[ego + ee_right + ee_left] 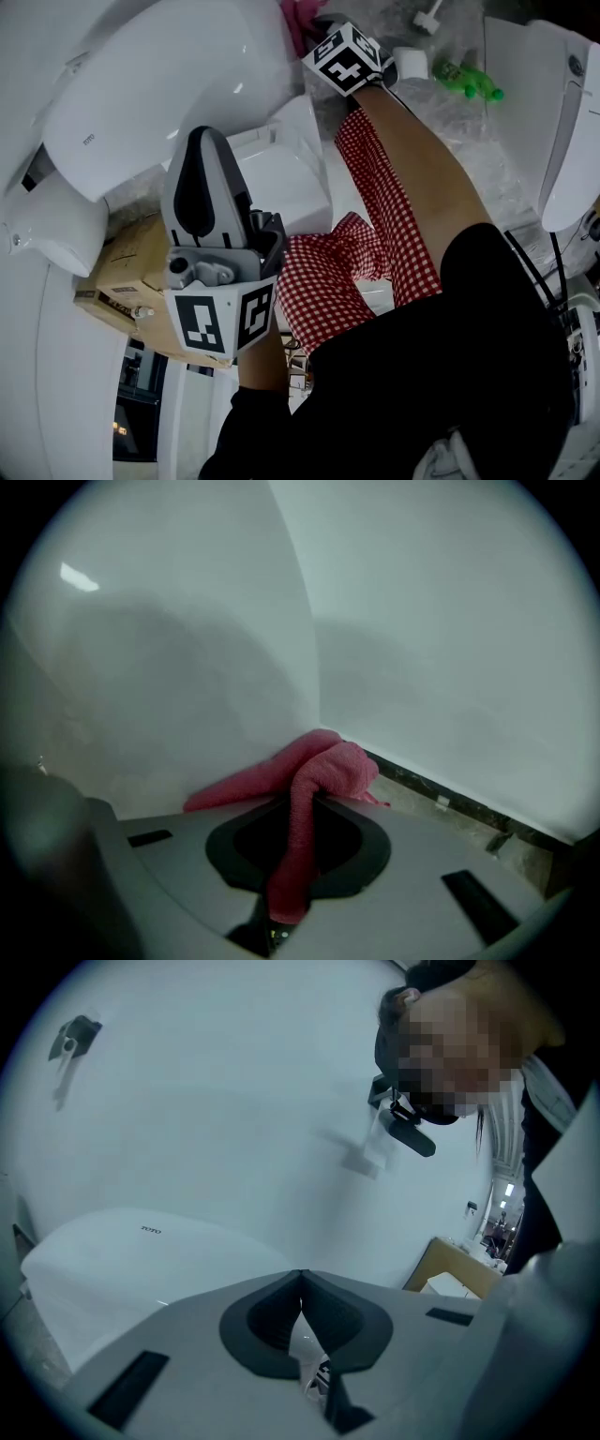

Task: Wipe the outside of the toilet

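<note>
A white toilet [159, 84] fills the upper left of the head view, its closed lid [141, 1251] marked with a small logo. My right gripper [314, 761] is shut on a pink cloth [314, 775], which is pressed against the toilet's white side [187, 667] low down, where it meets another white surface [450, 658]. In the head view that gripper's marker cube [344, 58] sits at the top behind the toilet, with a bit of the pink cloth [298, 21] beside it. My left gripper [208, 192] is held in front of the toilet, shut and with nothing in it [300, 1279].
A second white toilet [562, 122] stands at the right. A green bottle [469, 80] and a white roll [412, 64] lie on the plastic-covered floor at the top. A cardboard box [131, 272] and a white box [281, 169] sit below the toilet. The person's red checked sleeve [375, 234] crosses the middle.
</note>
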Available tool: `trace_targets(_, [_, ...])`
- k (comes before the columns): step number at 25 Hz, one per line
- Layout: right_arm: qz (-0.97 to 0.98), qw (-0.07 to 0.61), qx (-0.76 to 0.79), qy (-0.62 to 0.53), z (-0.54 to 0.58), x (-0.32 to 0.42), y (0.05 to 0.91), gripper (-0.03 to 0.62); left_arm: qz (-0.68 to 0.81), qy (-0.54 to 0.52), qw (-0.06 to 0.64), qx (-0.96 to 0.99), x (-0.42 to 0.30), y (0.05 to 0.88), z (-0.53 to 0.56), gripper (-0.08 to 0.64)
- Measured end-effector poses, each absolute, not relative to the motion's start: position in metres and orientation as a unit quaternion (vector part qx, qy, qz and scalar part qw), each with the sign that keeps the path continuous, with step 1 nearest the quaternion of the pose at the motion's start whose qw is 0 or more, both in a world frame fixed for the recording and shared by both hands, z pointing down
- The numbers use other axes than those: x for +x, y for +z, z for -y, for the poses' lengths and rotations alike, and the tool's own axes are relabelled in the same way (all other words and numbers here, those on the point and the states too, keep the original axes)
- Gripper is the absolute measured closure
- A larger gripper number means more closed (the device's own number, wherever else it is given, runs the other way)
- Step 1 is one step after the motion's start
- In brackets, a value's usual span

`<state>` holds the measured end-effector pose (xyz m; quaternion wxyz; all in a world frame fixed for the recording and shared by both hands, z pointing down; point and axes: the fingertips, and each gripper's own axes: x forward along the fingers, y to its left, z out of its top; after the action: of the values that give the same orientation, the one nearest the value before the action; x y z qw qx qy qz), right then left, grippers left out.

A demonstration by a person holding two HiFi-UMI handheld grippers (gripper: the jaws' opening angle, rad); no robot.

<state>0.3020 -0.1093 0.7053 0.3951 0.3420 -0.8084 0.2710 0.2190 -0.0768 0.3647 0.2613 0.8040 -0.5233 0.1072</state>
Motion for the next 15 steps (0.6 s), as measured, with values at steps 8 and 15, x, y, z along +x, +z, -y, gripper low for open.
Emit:
trace_targets(8, [0.785,0.311,0.425,0.327,0.109,0.352,0.683,0.538,0.522,0.102,0.261,0.806,0.220,0.357,0.076,0.551])
trace_targets(15, [0.787,0.141,0.445,0.403,0.104,0.371,0.578,0.538,0.518,0.095,0.258,0.810,0.223,0.345,0.079,0.551])
